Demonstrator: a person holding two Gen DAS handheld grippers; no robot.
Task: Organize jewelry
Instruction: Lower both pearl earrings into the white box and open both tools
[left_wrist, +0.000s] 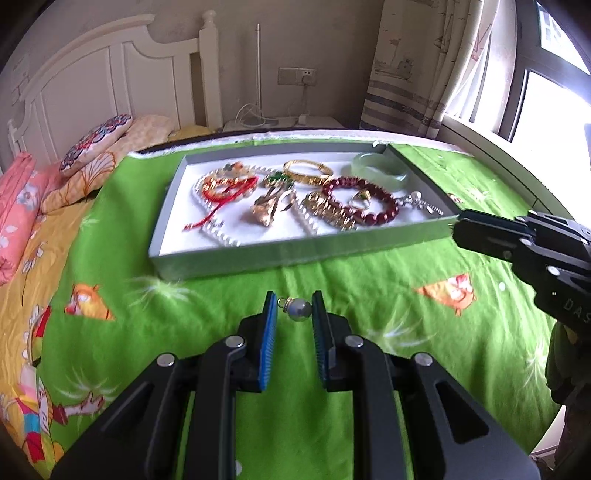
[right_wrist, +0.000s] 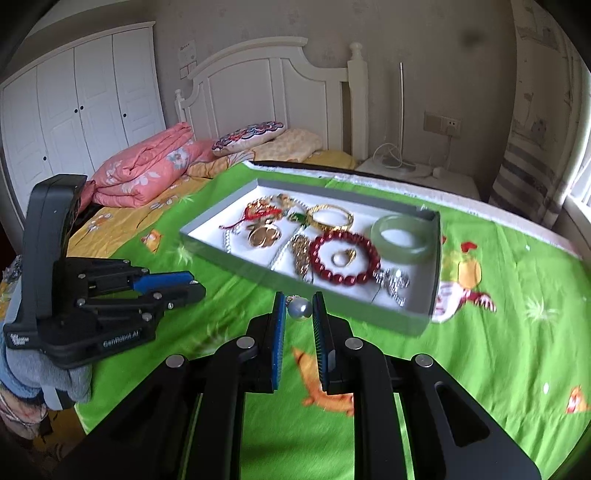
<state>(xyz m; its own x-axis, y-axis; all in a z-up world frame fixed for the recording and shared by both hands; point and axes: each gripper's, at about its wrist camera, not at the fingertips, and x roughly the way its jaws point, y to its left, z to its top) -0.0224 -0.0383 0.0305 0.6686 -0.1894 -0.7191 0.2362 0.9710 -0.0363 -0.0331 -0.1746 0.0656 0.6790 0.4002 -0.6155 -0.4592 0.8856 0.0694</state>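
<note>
A grey tray (left_wrist: 295, 254) (right_wrist: 325, 291) with a white lining lies on the green bedspread and holds jewelry: a red bead bracelet (left_wrist: 360, 201) (right_wrist: 345, 258), a jade bangle (left_wrist: 380, 171) (right_wrist: 404, 238), a gold bangle (left_wrist: 308, 171) (right_wrist: 330, 219), pearl strands and red cord. My left gripper (left_wrist: 294, 308) has a pearl pendant (left_wrist: 297, 308) between its fingertips, above the bedspread in front of the tray. My right gripper (right_wrist: 298, 308) also has a pearl pendant (right_wrist: 299, 309) between its fingertips, by the tray's near edge. Neither pair of pads clearly presses the pearl.
The green cartoon bedspread (left_wrist: 332, 332) covers the bed. Pillows (left_wrist: 96, 144) and a pink quilt (right_wrist: 144, 170) lie toward the white headboard (right_wrist: 258, 85). The right gripper shows at the right of the left wrist view (left_wrist: 524, 240). The left gripper shows at the left of the right wrist view (right_wrist: 110, 295).
</note>
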